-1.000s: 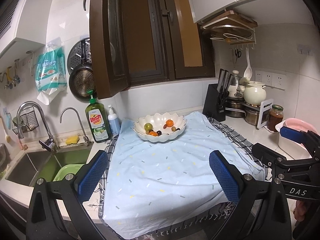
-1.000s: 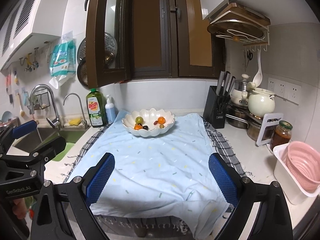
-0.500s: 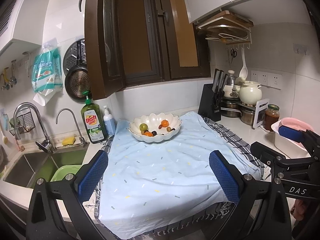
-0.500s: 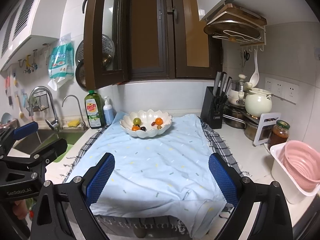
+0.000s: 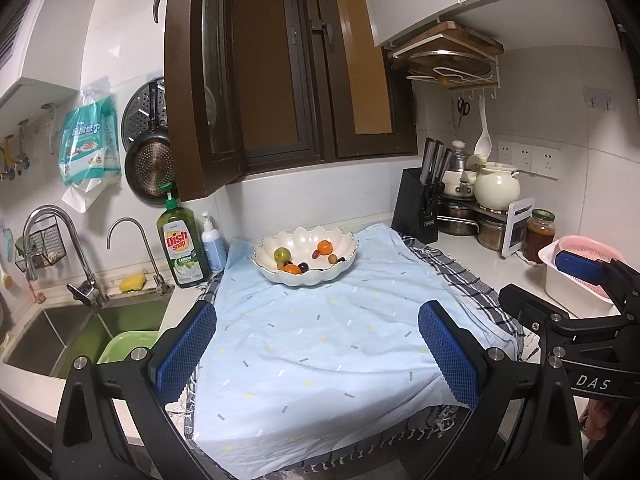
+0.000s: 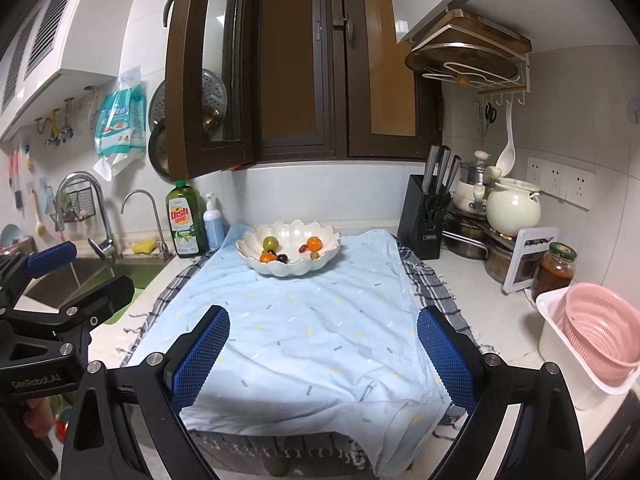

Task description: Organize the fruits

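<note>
I am in a small kitchen, facing a white desk (image 6: pixel 472 300) laid with a light blue cloth (image 5: pixel 320 344) over a checked grey cloth (image 6: pixel 424 280). Dark brown window frames stand above the back wall, with white cupboards overhead.

The fruits (image 5: pixel 306 258) lie in a scalloped white bowl (image 5: pixel 306 278) at the far end of the blue cloth, well apart from both of my tools. They are small and round: a green one (image 6: pixel 271 243) at the left, an orange one (image 6: pixel 315 243) at the right, another orange one (image 6: pixel 267 257) and a dark one (image 6: pixel 283 258) at the front. I cannot tell any long axis on them. The bowl is wider than deep, its wide side running left to right.

My left gripper (image 5: pixel 316 352) hangs over the near edge of the cloth, jaws wide with nothing between them. My right gripper (image 6: pixel 322 354) does the same just beside it, jaws wide too.

To the left are a sink (image 5: pixel 52 336) with two taps, a green dish soap bottle (image 5: pixel 182 246) and a white pump bottle (image 5: pixel 213 245). To the right stand a black knife block (image 6: pixel 424 216), a cream pot (image 6: pixel 514 204), a jar (image 6: pixel 556 270) and a pink colander (image 6: pixel 604 332) in a white tub. Only bare cloth lies between my jaws and the bowl.
</note>
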The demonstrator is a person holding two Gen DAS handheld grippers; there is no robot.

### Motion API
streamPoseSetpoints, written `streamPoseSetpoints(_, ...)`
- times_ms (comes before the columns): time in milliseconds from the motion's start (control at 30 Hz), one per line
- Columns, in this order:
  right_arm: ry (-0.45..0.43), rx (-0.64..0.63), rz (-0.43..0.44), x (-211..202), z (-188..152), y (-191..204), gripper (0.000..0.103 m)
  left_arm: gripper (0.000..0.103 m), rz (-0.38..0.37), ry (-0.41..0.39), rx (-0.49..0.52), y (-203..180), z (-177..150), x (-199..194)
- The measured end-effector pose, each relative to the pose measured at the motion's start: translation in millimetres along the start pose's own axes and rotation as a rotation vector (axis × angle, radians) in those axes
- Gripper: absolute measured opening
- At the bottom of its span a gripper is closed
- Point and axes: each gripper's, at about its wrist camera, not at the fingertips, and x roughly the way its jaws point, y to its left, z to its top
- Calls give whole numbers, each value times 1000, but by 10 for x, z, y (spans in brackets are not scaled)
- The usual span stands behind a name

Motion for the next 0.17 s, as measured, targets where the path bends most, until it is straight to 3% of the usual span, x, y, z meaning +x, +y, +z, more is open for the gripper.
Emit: streamPoseSetpoints(167, -1, 0, -1, -6, -1, -2, 96, 103, -2, 1, 0, -5, 2, 5)
